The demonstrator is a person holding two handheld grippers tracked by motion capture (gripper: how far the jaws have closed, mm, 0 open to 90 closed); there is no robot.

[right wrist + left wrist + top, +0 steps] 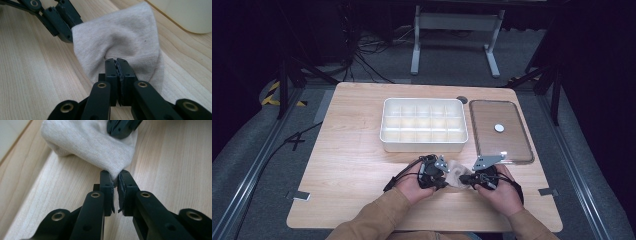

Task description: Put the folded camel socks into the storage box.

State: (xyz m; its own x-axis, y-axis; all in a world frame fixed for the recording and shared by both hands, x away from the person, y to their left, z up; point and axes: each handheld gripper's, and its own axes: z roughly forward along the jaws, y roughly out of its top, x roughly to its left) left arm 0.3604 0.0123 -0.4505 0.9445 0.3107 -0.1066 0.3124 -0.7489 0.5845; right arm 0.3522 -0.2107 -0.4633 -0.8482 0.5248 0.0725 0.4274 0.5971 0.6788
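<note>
Cloth [456,175] sits near the front edge of the counter [352,165], just ahead of the person's hands and in front of the divided tray [423,145]. Left tongs [115,178] are clamped on one end of it, right tongs [116,63] on the opposite side; both pinch only a thin fold at the very tips. The cloth looks bunched between them and is touching the wood.

My read: they're setting up a fold or a lift. To do it well:
- move both hands together, so neither pinch gets pulled out
- lift a little before carrying, so it doesn't drag on the counter
- keep clear of the tray wall and the lid [500,131] at the right edge.
</note>
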